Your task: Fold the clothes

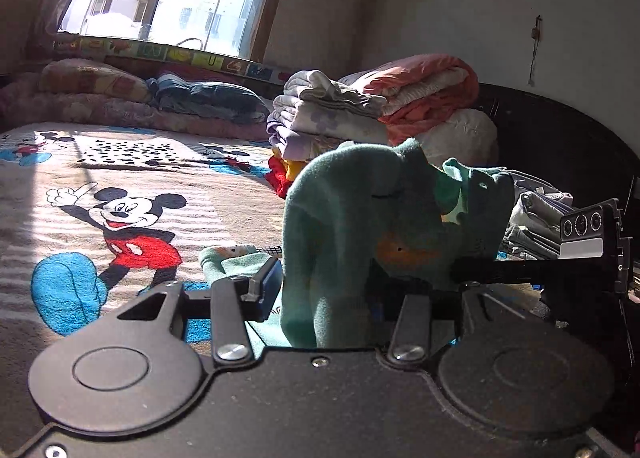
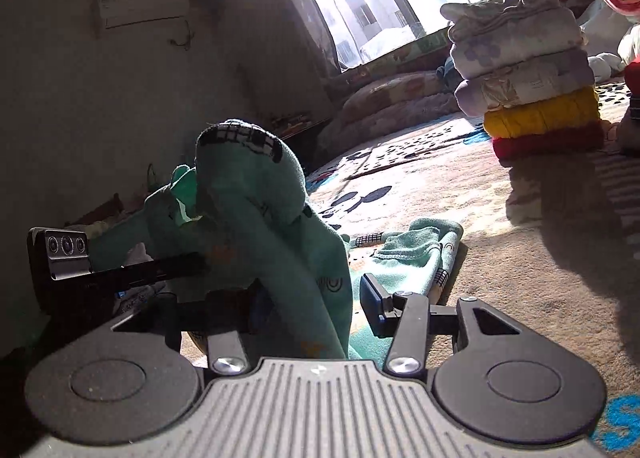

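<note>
A teal fleece garment (image 1: 360, 218) with small prints rises in a bunched hump between both grippers. My left gripper (image 1: 324, 298) is open; a loose roll of the garment hangs between its fingers, brushing the left pad (image 1: 269, 286) and hiding the right finger. My right gripper (image 2: 314, 310) is also open, with the garment (image 2: 256, 194) draped through it. Its right pad (image 2: 372, 310) stands just clear of the fabric. The rest of the garment (image 2: 416, 254) lies flat on the blanket. Each view shows the other gripper's side reaching into the cloth.
A Mickey Mouse blanket (image 1: 132, 218) covers the bed. A stack of folded clothes (image 2: 528, 70) stands ahead right of the right gripper. Behind the stack in the left wrist view lie heaped quilts (image 1: 424, 98), with more folded laundry (image 1: 536, 222) at the right. Pillows (image 1: 92, 78) line the window.
</note>
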Demonstrator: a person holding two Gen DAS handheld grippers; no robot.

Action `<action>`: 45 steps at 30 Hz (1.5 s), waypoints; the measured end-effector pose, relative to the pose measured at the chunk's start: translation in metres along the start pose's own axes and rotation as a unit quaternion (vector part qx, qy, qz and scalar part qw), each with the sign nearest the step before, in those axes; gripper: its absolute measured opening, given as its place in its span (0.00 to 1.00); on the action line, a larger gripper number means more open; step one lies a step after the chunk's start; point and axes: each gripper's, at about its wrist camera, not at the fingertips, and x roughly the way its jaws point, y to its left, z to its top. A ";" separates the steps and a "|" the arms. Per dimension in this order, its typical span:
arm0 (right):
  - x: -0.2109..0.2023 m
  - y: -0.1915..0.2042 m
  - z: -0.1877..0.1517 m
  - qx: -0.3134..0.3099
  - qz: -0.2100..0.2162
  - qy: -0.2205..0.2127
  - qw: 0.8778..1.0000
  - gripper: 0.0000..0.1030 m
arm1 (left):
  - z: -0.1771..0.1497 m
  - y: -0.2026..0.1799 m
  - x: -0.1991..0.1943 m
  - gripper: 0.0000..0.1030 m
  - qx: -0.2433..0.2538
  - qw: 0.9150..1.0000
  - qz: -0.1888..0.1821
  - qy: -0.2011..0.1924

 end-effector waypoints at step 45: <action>0.077 -0.059 0.025 0.075 -0.076 -0.019 0.994 0.10 | 0.010 0.123 0.109 0.21 -0.313 0.947 -0.034 0.066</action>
